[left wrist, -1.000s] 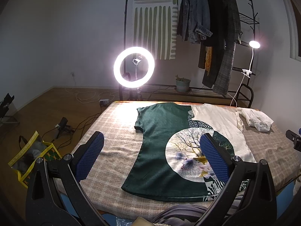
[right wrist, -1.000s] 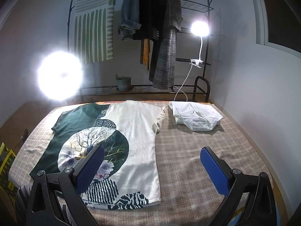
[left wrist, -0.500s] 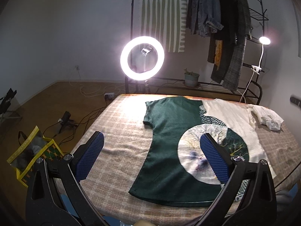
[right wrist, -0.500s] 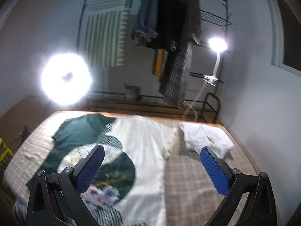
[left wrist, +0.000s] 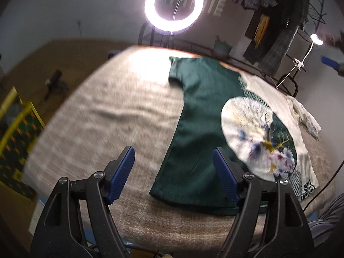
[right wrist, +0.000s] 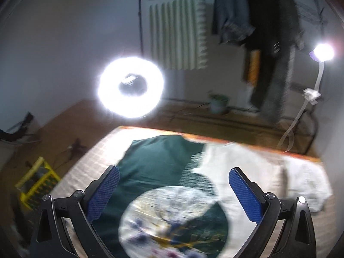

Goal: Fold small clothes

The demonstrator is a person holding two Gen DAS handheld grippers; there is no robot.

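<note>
Holding both grippers above the bed [left wrist: 96, 116], we see the T-shirt [left wrist: 200, 111] spread flat, front up, on the checked cover. Its left half is dark green, its right half cream, with a round printed panel [left wrist: 255, 137] across the middle.

Left gripper [left wrist: 173, 173]: the jaws stand apart and are closing. The green bottom corner of the T-shirt lies in line between the blue pads [left wrist: 121, 173], below them; the pads press on nothing.

Right gripper [right wrist: 174, 195]: the jaws stand wide apart over the middle of the T-shirt, with nothing clamped. Both views are blurred.

A folded white garment [left wrist: 307, 116] lies on the bed just beside the cream sleeve. A ring light [left wrist: 174, 6] shines at the far edge of the bed, a clothes rack [right wrist: 268, 32] with hanging garments stands behind it, and a clip lamp [right wrist: 322, 52] glows to the right. A yellow bag [left wrist: 15, 129] sits on the floor left of the bed.
</note>
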